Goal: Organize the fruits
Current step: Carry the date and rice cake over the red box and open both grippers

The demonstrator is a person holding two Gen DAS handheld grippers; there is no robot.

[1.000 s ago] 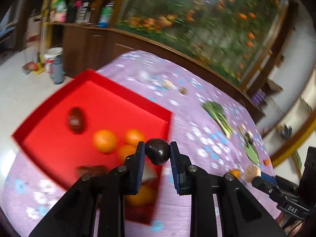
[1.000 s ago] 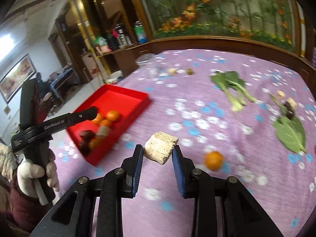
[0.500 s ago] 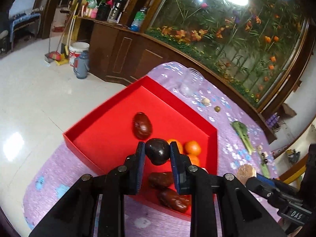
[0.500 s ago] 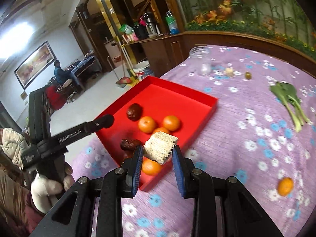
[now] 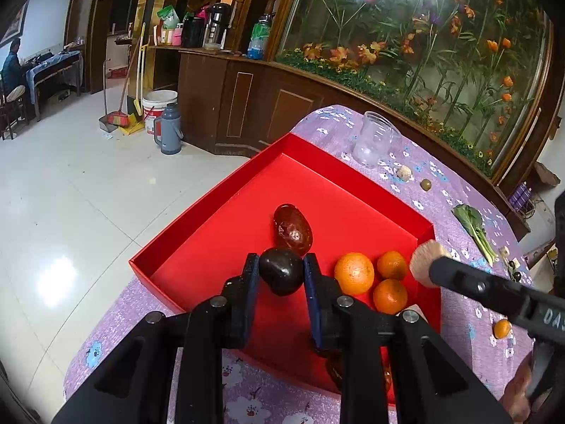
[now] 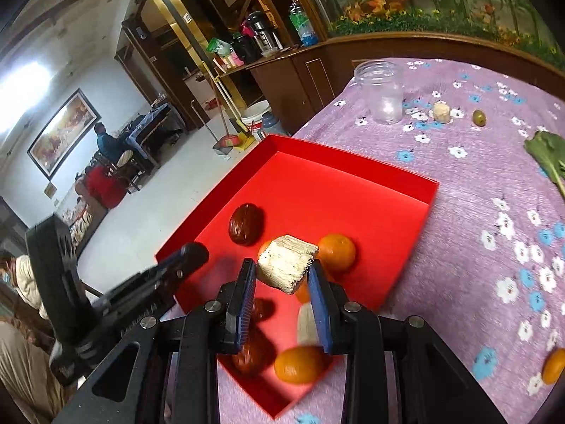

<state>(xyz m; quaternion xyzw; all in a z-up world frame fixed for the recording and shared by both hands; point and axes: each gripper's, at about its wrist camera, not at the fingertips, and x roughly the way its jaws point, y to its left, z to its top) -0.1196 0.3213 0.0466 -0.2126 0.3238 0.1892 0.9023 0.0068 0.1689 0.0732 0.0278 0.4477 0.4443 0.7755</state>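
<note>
Left gripper (image 5: 281, 271): clenched on a dark plum (image 5: 281, 270), above the red tray (image 5: 212, 212) (near edge).
Oranges (image 5: 354, 272): inside the tray, right part.
Right gripper (image 6: 284, 275): grasping a pale chunk (image 6: 286, 263), above the tray.

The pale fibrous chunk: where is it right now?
In the right wrist view the pale fibrous chunk sits clamped in the right gripper, above the red tray, just before an orange.
</note>
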